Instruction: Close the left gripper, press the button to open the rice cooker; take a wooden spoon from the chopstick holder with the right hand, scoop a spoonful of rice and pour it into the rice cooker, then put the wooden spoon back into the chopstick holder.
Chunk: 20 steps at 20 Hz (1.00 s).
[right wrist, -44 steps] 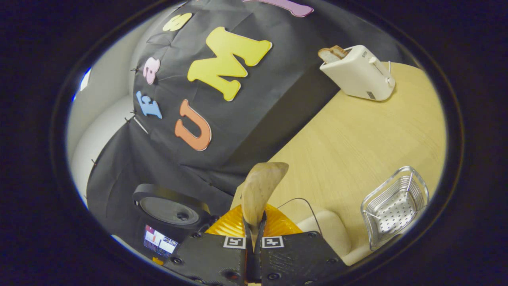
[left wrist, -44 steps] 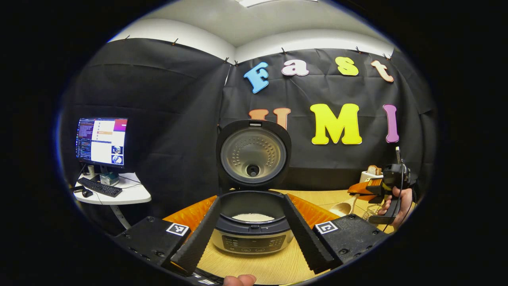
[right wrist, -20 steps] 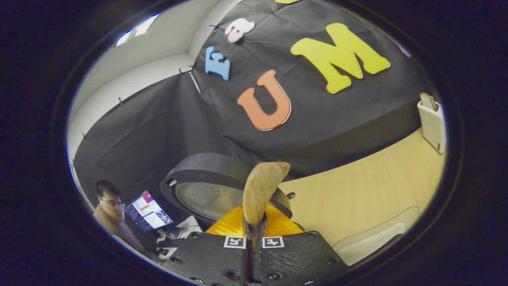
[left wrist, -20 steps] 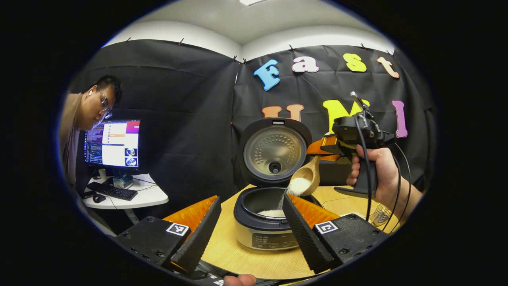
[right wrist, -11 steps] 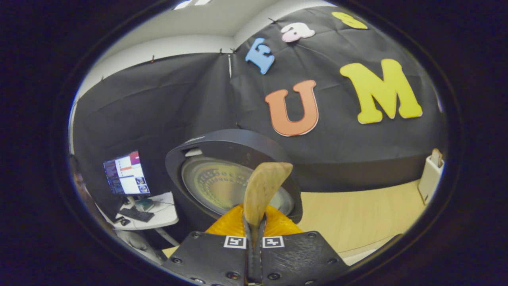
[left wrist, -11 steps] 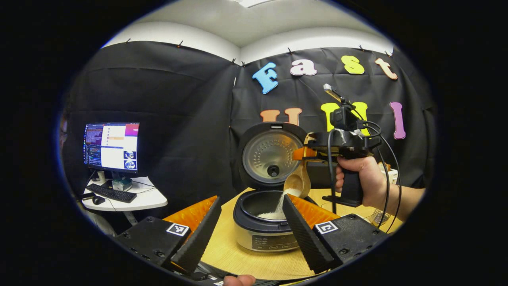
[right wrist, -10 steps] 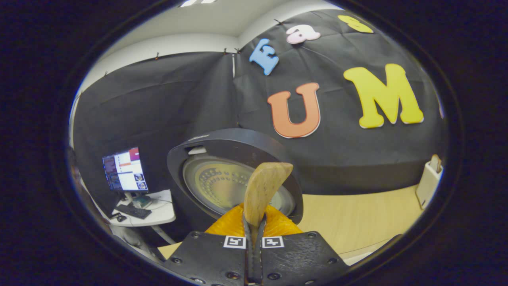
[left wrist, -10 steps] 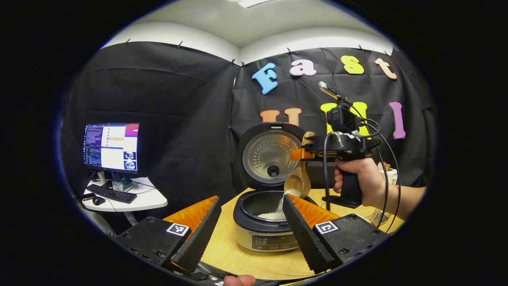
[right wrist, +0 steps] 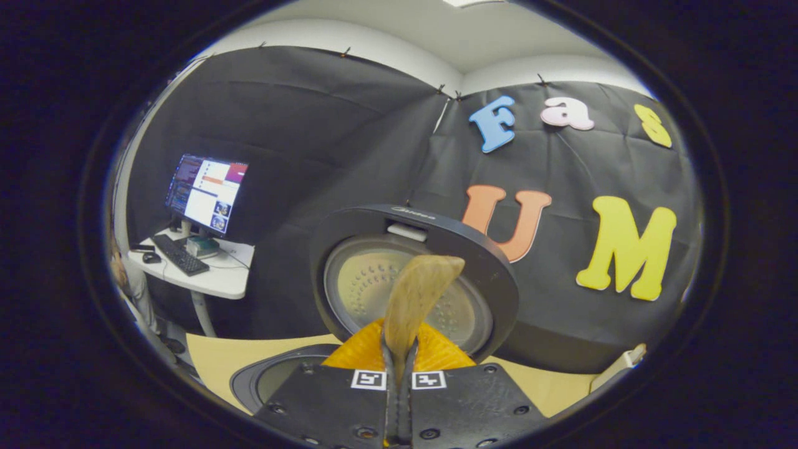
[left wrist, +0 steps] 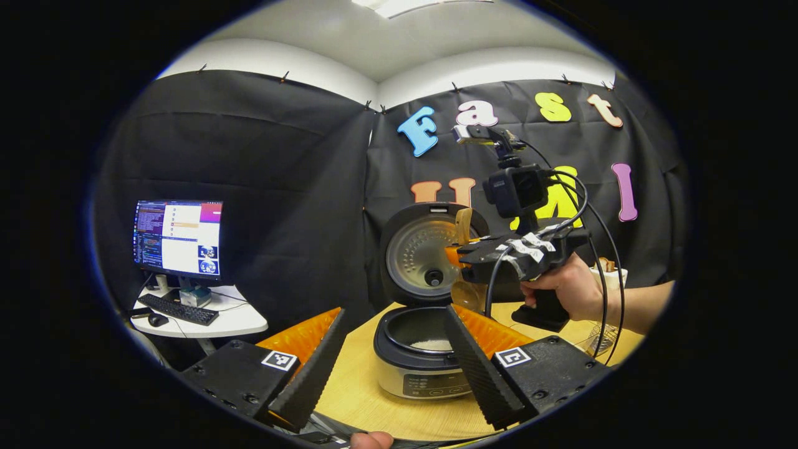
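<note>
The right gripper (right wrist: 399,374) is clamped on the spoon (right wrist: 416,293), both fingers pressed to its handle, which sticks up past them; in the left gripper view that gripper (left wrist: 464,252) hangs over the open cooker (left wrist: 424,358), the hand (left wrist: 570,290) behind it, the spoon's bowl (left wrist: 467,294) pointing down just above the pot's right rim; the left gripper (left wrist: 389,358) sits low in front of the cooker with its fingers spread apart, holding nothing; a small heap of rice (left wrist: 431,344) lies in the pot and the lid (left wrist: 430,252) stands upright behind.

Risks, as I judge them: the bowl hangs close to the rim and the lid, so a careless swing away toward the holder could clip either; any grains clinging to the bowl could drop on the table (left wrist: 361,386) on the way; the grip is on a thin handle, so a knock could twist the spoon between the fingers.

Against 0.5 s ago: the falling stream of rice has stopped, and the right gripper has rolled further over, its top now facing the left camera; the spoon hangs steeper; the left gripper has hardly moved.
</note>
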Each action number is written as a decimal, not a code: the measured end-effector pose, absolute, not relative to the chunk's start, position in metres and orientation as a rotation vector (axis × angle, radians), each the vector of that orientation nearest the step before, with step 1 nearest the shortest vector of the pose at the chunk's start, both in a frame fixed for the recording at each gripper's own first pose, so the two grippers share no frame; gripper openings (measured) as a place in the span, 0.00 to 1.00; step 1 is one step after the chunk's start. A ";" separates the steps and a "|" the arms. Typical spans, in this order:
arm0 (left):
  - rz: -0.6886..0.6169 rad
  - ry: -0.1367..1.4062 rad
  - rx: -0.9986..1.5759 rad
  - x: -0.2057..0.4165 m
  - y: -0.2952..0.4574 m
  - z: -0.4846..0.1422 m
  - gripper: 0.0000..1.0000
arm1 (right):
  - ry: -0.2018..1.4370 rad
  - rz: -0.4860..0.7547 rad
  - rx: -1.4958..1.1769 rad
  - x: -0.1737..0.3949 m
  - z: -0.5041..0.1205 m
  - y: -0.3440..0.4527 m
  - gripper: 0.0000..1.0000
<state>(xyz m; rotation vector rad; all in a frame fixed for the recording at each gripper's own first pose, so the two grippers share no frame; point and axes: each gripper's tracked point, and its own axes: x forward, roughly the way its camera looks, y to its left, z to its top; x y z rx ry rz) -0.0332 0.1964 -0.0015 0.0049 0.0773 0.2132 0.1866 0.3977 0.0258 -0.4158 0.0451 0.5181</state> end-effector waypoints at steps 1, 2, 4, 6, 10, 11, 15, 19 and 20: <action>0.222 0.079 0.001 -0.034 0.200 -0.003 0.99 | 0.030 0.520 -0.445 0.183 0.027 0.400 0.00; 0.231 0.083 -0.003 -0.034 0.203 -0.003 0.99 | 0.020 0.526 -0.459 0.181 0.027 0.402 0.00; 0.233 0.086 -0.011 -0.035 0.205 -0.005 0.99 | 0.022 0.538 -0.446 0.179 0.025 0.402 0.00; 0.232 0.081 -0.025 -0.035 0.204 -0.003 0.99 | 0.054 0.560 -0.385 0.175 0.023 0.403 0.00; 0.222 0.052 -0.041 -0.040 0.202 0.009 0.99 | 0.137 0.581 -0.238 0.169 0.025 0.394 0.02; 0.212 0.042 -0.046 -0.040 0.200 0.011 0.99 | 0.150 0.585 -0.199 0.166 0.028 0.389 0.00; 0.204 0.041 -0.061 -0.039 0.196 0.012 0.99 | 0.174 0.582 -0.052 0.157 0.044 0.359 0.00; 0.204 0.050 -0.055 -0.037 0.189 0.009 0.98 | 0.166 0.539 0.017 0.148 0.059 0.309 0.00; 0.198 0.056 -0.056 -0.036 0.187 0.008 0.98 | 0.170 0.524 0.045 0.145 0.062 0.292 0.00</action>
